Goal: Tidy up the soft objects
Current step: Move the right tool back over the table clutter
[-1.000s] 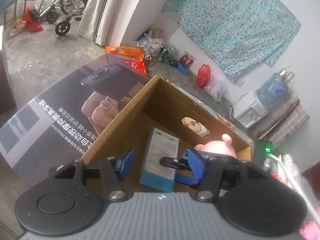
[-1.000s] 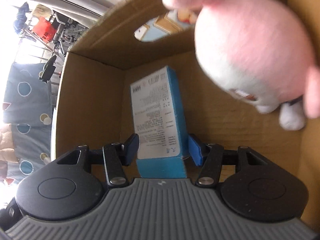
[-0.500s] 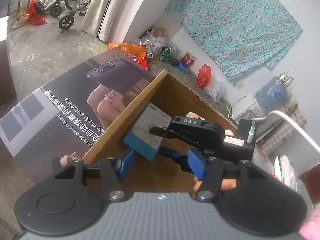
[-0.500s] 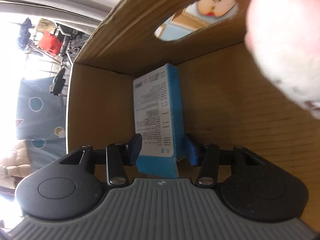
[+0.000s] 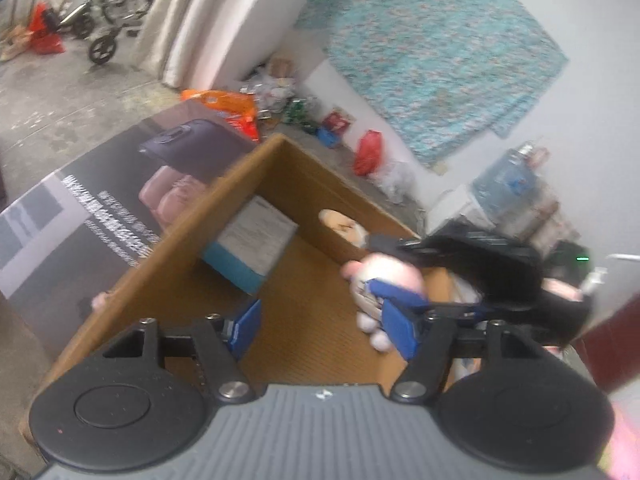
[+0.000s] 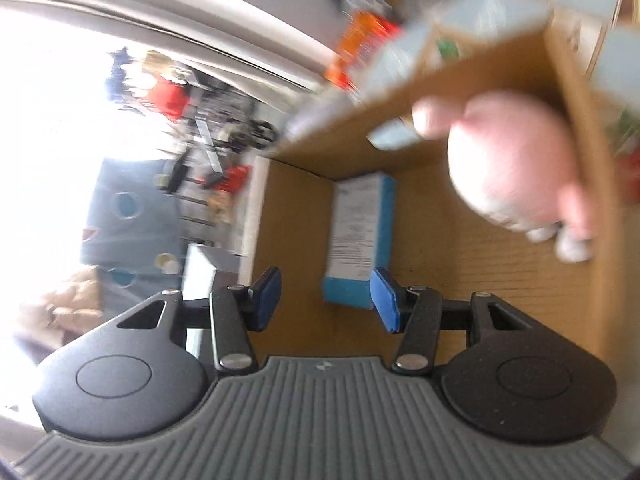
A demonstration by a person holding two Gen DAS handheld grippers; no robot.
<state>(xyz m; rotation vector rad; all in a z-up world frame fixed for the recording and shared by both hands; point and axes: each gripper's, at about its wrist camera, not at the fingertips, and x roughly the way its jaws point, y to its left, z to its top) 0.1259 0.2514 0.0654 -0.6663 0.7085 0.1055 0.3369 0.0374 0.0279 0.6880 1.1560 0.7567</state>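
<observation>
Released blue box [image 6: 362, 236] lies beyond opening right jaws, untouched

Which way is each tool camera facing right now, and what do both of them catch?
Left wrist: behind the left tool, angled down into the cardboard box; the right tool crosses its right side.
Right wrist: behind the right tool, looking down into the box; only its own fingers show, opening and empty.
Shared: blue carton, pink plush toy.

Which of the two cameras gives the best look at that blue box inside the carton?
The right wrist view: the blue box lies nearly centred, its printed label facing up. The left wrist view shows it smaller, leaning against the carton's wall.
</observation>
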